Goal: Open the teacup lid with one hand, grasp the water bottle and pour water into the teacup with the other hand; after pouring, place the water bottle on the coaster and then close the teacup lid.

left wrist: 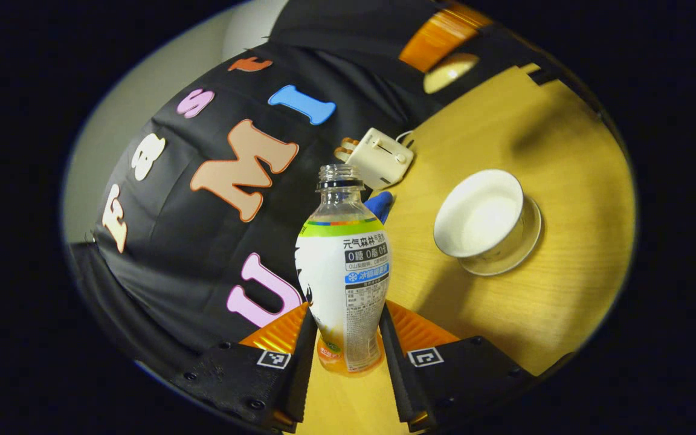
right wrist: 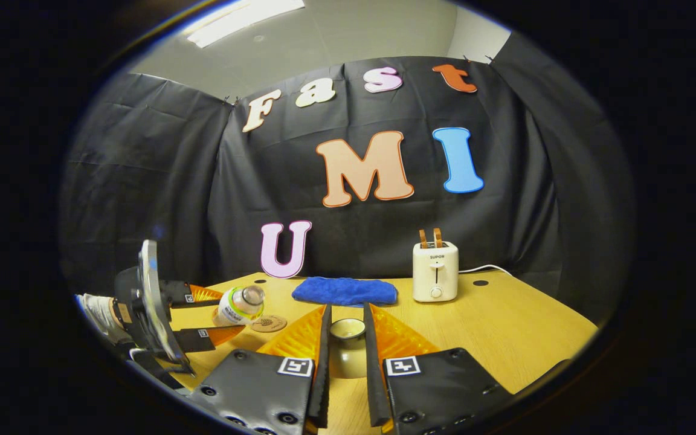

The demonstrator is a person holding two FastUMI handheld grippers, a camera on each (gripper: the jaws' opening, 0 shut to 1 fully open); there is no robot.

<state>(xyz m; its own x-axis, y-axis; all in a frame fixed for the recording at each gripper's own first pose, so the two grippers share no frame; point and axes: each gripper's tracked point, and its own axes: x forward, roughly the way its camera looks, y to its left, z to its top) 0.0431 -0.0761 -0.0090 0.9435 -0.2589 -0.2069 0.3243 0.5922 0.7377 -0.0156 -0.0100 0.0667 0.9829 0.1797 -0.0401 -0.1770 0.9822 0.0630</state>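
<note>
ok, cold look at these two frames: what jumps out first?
The uncapped water bottle, clamped between the left gripper's fingers and tipped sideways above the table. Next, the open teacup on its saucer to the right, and the lid held in the right gripper.

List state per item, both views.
water bottle: uncapped, tilted, held by left gripper
teacup: uncovered, on its saucer
teacup lid: off the cup, held by right gripper
coaster: bare, on table
toaster: upright, slices sticking out the top
blue cloth: folded flat
</note>
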